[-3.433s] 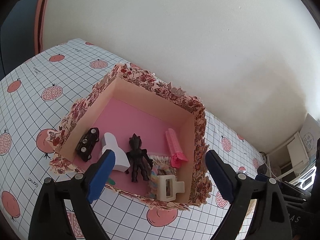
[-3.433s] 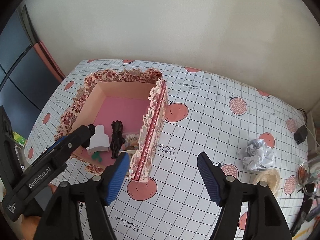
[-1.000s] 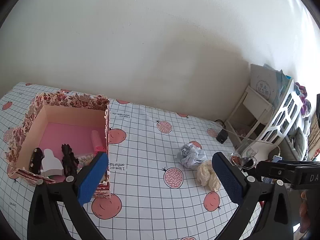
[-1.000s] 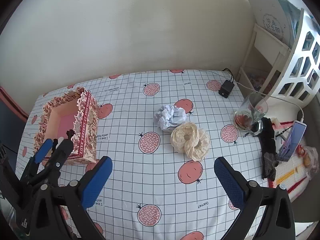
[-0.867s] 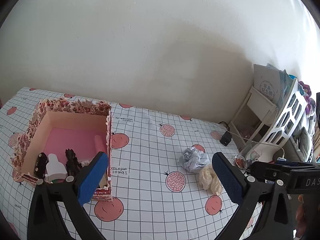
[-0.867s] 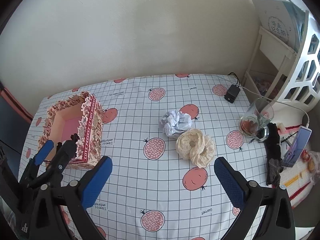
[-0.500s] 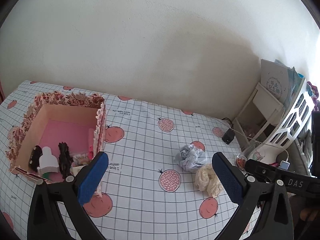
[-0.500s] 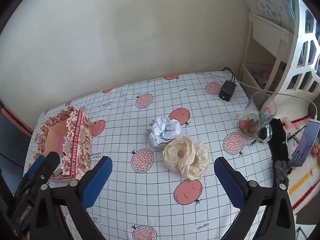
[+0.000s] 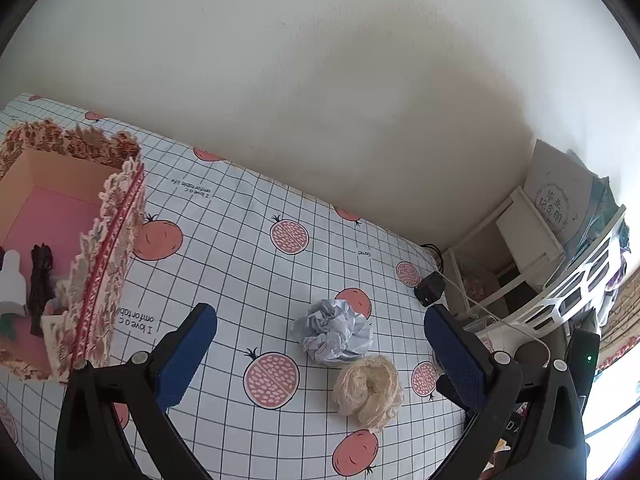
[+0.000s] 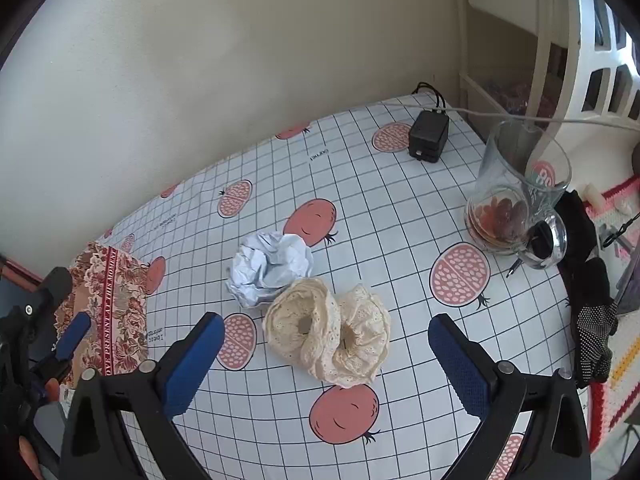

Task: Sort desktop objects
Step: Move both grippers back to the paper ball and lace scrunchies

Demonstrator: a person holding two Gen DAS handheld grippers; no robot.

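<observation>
A cream lace scrunchie (image 10: 328,338) lies on the pomegranate-print tablecloth, touching a crumpled white paper ball (image 10: 270,268) behind it. My right gripper (image 10: 322,354) is open and empty, its jaws straddling the scrunchie from above. My left gripper (image 9: 320,344) is open and empty, with the paper ball (image 9: 334,338) and scrunchie (image 9: 368,390) between its jaws in view. The floral box (image 9: 104,264) at the left holds a dark figure (image 9: 40,280), a white piece (image 9: 10,284) and other small items. The box (image 10: 108,312) also shows at the left of the right wrist view.
A glass mug (image 10: 516,196) with dark fruit stands at the right, next to a black glove (image 10: 592,320). A black charger (image 10: 428,136) with a white cable lies at the back. A white shelf unit (image 9: 560,248) stands beyond the table's right end.
Both grippers have swung right, away from the box and toward the paper ball and scrunchie. The right gripper has come much closer to the scrunchie. Both stayed open.
</observation>
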